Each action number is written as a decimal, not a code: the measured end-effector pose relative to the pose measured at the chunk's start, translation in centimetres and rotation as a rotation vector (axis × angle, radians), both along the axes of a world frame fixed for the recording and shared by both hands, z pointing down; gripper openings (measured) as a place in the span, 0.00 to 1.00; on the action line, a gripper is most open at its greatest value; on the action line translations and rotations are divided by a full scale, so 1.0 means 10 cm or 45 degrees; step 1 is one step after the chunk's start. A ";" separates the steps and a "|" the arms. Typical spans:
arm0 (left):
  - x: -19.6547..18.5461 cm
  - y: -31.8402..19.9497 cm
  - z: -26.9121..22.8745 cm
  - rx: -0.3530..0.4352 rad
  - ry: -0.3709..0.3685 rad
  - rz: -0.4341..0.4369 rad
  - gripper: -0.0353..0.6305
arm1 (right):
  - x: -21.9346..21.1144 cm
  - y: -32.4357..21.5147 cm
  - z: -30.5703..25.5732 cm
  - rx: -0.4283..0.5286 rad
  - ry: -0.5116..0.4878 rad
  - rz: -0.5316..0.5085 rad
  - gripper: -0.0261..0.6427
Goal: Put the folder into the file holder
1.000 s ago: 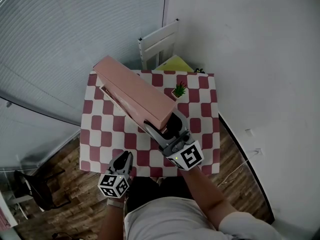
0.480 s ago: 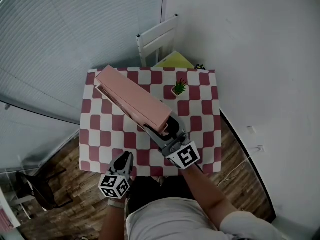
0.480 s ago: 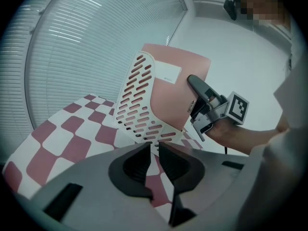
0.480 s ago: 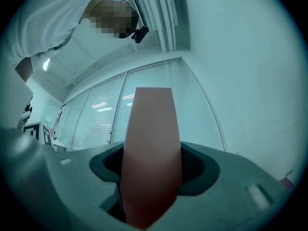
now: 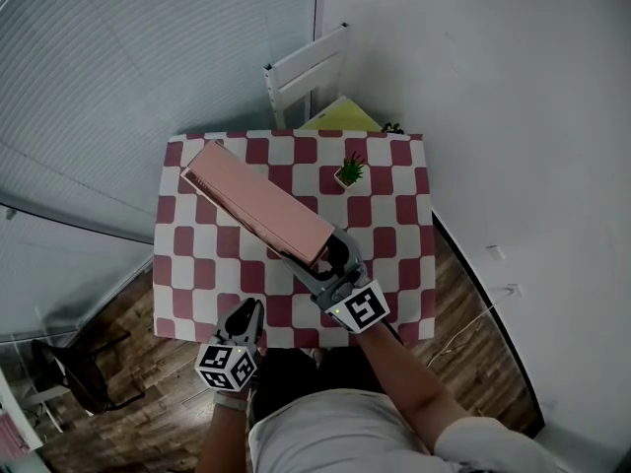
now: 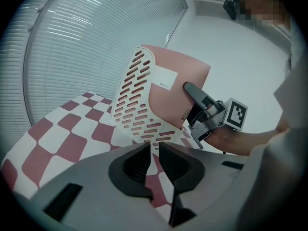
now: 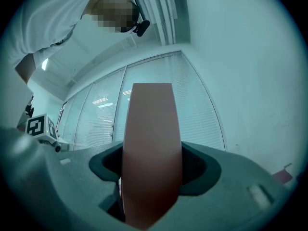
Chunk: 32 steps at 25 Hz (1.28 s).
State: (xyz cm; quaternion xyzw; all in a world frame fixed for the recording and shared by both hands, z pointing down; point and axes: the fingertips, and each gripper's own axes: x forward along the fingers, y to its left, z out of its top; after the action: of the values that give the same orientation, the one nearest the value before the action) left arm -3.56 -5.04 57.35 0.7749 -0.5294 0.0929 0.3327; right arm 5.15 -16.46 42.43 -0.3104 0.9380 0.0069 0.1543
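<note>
Checked table (image 5: pixel 389 244) is crossed by a pink folder (image 5: pixel 258 201), angled toward 10 o'clock with a white slotted panel (image 6: pixel 137 105) along its side, clamped between the right gripper's (image 5: pixel 330 257) just-widening jaws, while the left gripper's (image 5: pixel 248 311) jaws are pressed together at 6 o'clock.

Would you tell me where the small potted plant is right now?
In the head view, the potted plant stands on the checkered table near its far edge, right of centre, just right of the pink folder.
</note>
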 end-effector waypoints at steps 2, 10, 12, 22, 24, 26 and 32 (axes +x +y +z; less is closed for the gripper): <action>0.03 -0.02 0.00 0.004 0.002 0.006 0.13 | 0.00 0.00 -0.02 -0.003 0.002 -0.013 0.47; 0.06 -0.21 -0.13 0.052 0.001 0.021 0.13 | 0.06 0.06 -0.25 -0.009 0.007 -0.054 0.49; 0.05 -0.28 -0.21 0.076 0.000 0.028 0.13 | 0.10 0.07 -0.36 -0.005 0.000 -0.053 0.49; 0.13 -0.66 -0.80 0.255 -0.034 0.151 0.13 | 0.34 0.17 -0.82 0.039 0.032 -0.004 0.49; 0.17 -0.73 -0.92 0.297 -0.037 0.183 0.13 | 0.41 0.18 -0.85 0.031 0.050 0.020 0.49; 0.22 -0.78 -1.04 0.336 -0.039 0.216 0.13 | 0.52 0.21 -0.79 -0.019 0.084 0.056 0.49; 0.36 -0.87 -1.45 0.449 -0.035 0.309 0.13 | 0.94 0.23 -0.93 -0.095 0.057 0.220 0.49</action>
State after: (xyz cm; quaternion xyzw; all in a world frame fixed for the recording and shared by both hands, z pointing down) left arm 0.07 -13.72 42.88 0.8778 -0.4449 0.0487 0.1709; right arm 14.51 -14.18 33.16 -0.3954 0.9106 -0.0077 0.1203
